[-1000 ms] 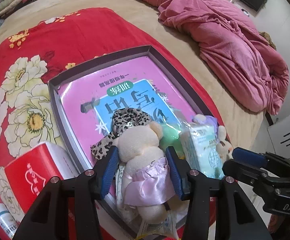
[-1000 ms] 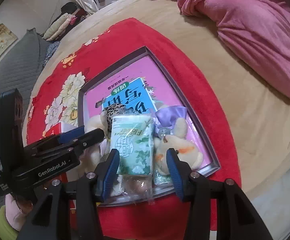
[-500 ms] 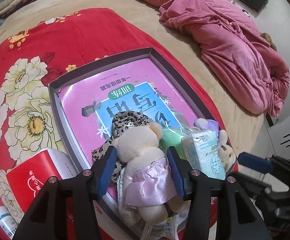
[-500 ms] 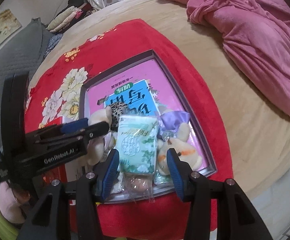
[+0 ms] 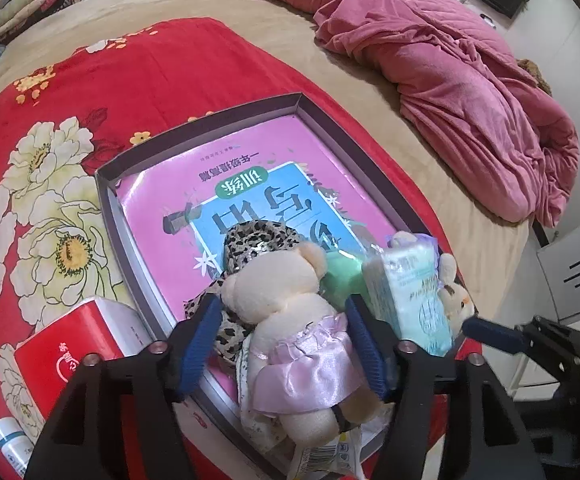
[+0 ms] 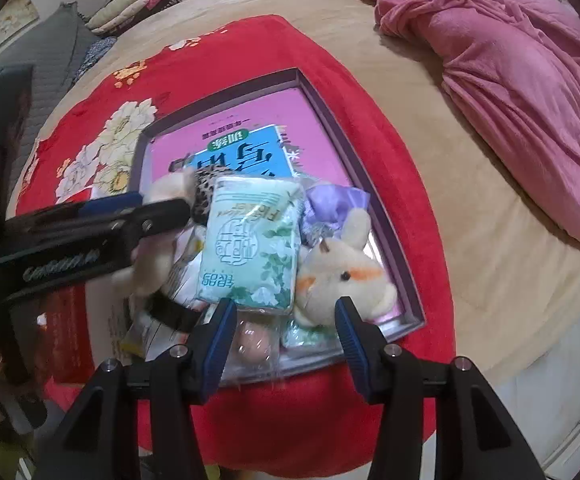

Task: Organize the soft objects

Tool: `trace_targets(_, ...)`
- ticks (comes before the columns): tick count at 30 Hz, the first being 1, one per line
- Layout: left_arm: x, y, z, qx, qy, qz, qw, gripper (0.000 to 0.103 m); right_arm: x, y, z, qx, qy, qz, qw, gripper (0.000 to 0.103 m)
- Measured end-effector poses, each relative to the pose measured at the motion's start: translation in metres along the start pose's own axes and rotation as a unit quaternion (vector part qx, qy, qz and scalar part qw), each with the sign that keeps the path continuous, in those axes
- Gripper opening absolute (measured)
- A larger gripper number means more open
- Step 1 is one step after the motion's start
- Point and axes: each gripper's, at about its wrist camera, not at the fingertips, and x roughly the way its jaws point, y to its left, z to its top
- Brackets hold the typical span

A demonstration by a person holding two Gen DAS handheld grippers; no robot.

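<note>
Left gripper (image 5: 284, 346) has just been opening around the teddy bear (image 5: 290, 320), pads seemingly clear; lift straight out so it stays in the tray (image 5: 110, 216).

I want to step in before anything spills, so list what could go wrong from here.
1. The left hand-held gripper has just been opening around the teddy bear; withdrawing may snag its lilac skirt and drag it out of the tray.
2. The tissue pack leans on the pile near the right hand-held gripper; a nudge could topple it.
3. Packets overhang the tray's crowded near edge and could slip onto the red blanket.
</note>
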Motion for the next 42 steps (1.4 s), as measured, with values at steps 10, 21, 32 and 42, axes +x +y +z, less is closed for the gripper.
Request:
trace_targets(10,-0.001,0.005,-0.001,-0.004,-0.001,-0.003,1.0,0.073,0.003,-0.005,0.016,0.002,-0.005,-0.001,1.0,0.051)
trace_targets(21,-0.034,0.004,-0.008,-0.011,-0.04,-0.007,0.9991,0.076,-0.039,0.005,0.017,0.001,-0.052,-0.009,0.999,0.064)
trace_targets(32,-0.126,-0.002,-0.036,-0.008,-0.107,-0.006,0.9943,0.077,-0.093,0.036,-0.005,0.022,-0.115,-0.02,0.993,0.078)
trace_targets(42,-0.188,0.014,-0.069,-0.052,-0.13,-0.017,0.99,0.077,-0.131,0.063,-0.029,0.035,-0.153,-0.021,0.987,0.079)
